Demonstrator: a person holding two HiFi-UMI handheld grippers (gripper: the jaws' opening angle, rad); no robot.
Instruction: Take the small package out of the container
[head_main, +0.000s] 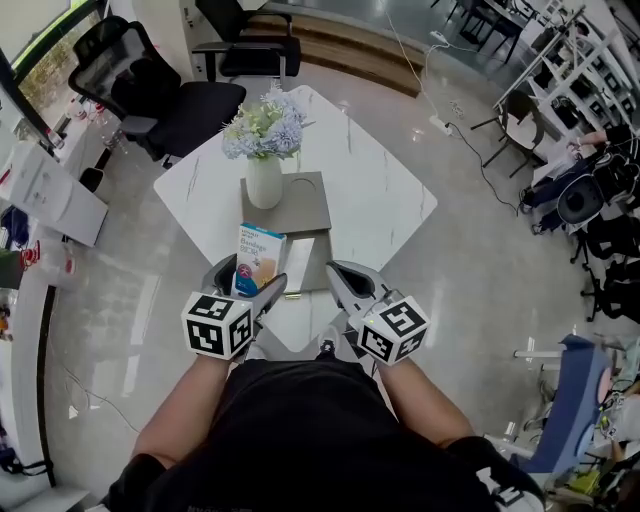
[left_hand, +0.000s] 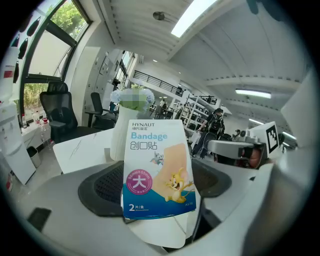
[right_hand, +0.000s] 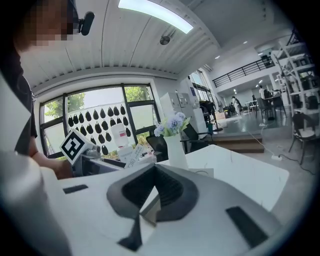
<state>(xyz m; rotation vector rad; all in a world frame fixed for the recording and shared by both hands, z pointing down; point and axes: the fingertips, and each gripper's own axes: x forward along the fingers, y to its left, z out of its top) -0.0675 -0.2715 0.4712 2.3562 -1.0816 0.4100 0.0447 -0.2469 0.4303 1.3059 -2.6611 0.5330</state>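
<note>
The left gripper (head_main: 247, 283) had its jaws clamped on the small package (head_main: 259, 260), which stood upright over the table's (head_main: 380, 190) near corner, in front of the vase (head_main: 264, 182). A flat white box (head_main: 298, 262) lay just beside it. The right gripper (head_main: 345, 283) hung with its jaws drawn together.

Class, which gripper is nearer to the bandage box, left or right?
Left. The left gripper clamps the bandage box upright between its jaws; the right gripper, shut on a pale flap, sits apart at the box's right.
</note>
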